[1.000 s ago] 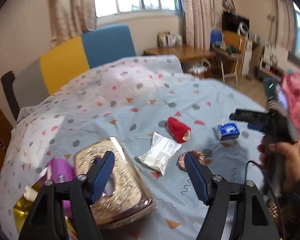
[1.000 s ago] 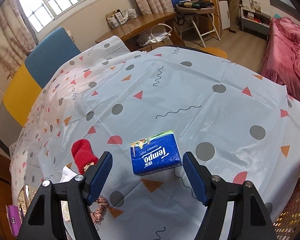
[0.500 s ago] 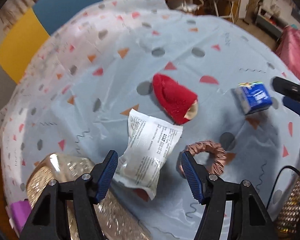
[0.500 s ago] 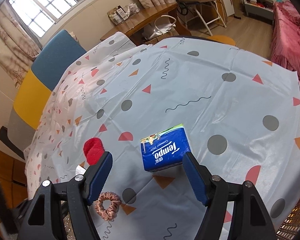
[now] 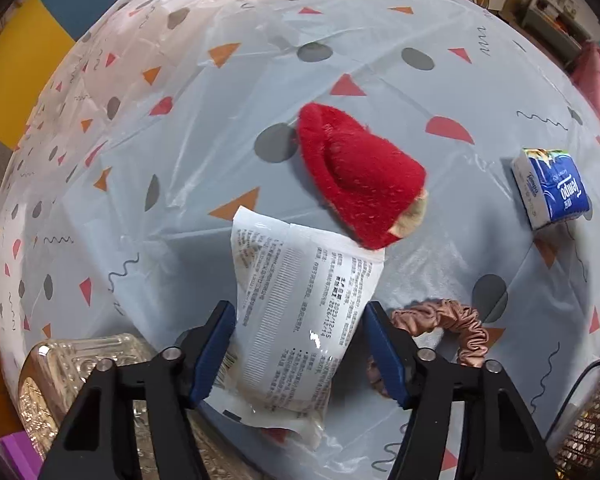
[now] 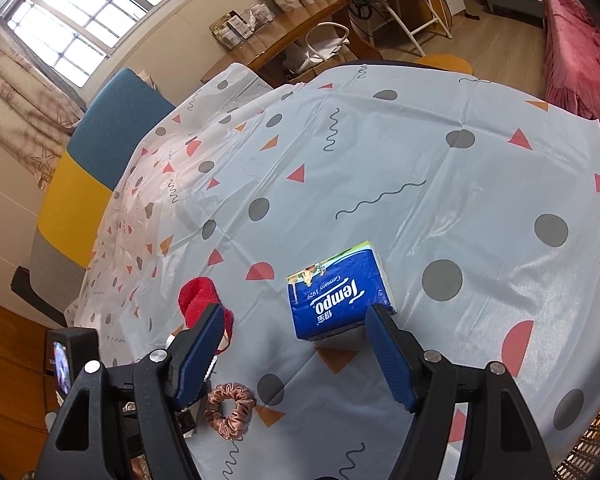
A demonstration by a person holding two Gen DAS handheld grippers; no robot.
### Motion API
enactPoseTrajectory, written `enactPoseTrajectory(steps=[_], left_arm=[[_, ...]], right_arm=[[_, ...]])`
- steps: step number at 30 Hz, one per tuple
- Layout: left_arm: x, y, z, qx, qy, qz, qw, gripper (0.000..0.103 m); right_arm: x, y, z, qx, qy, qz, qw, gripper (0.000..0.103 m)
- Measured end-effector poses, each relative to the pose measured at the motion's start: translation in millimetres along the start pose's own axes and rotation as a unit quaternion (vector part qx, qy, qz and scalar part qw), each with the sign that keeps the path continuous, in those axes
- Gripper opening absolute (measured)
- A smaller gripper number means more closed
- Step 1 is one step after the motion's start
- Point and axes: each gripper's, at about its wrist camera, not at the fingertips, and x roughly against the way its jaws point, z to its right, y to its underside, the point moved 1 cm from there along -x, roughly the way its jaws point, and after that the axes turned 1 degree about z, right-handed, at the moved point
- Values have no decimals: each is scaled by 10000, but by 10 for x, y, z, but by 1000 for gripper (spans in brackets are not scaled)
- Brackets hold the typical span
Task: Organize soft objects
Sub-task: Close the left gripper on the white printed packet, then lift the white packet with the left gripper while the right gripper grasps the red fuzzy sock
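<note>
- Left gripper [image 5: 300,344] straddles the near end of the white printed packet [image 5: 300,312]; jaws have just been closing in on it, blue pads on either side, left pad about at the packet edge, right pad apart with a sliver of cloth showing, so not pinching yet.
- I point it steeply down so the pads can come in across the packet's width.
- Right gripper [image 6: 292,344] hangs spread over the blue Tempo tissue pack [image 6: 340,300], holding nothing; right pad overlaps the pack's near corner in view, can't tell if it touches.
- My guess: each gripper is lined up on its own soft item, packet first.
- Packet: flat, crinkly plastic pouch, black print, glossy glare, lies toward the near edge of the desk [image 5: 380,60]; far corner tucked under the red plush item [image 5: 360,176].
- Red plush: fuzzy, cone-like, tan patch at one end, mid-desk.
- Pink scrunchie [image 5: 452,320]: ruffled ring just right of my left gripper, near edge, flat on the cloth.
- Tissue pack: boxy soft brick, toward the right edge, apart from the rest.
- Glassy ribbed container [image 5: 88,364] at the near-left corner, likely the drop spot; only a guess.
- Packet could drag the plush as it lifts.
</note>
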Motion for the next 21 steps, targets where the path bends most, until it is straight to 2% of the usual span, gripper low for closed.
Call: enactPoseTrajectory(steps=[2, 6, 11, 14, 16, 21], left_arm=[[51, 52, 87, 50, 164, 114, 9998, 54], [134, 229, 239, 129, 296, 375, 9988, 54], [240, 510, 253, 536, 440, 720, 9950, 54], [268, 634, 225, 753, 486, 869, 9922, 54], [298, 720, 240, 877, 476, 997, 9900, 54], [316, 855, 251, 916, 371, 1210, 9877, 54]], right_arm=[[6, -4, 5, -2, -1, 11, 10000, 74], [5, -2, 1, 21, -6, 1, 10000, 74], [-102, 30, -212, 524, -238, -352, 9977, 74], [-271, 38, -520, 1310, -340, -749, 9880, 74], [-415, 29, -733, 1889, -310, -941, 9770, 74], [-860, 17, -1107, 2722, -324, -1512, 9497, 72]])
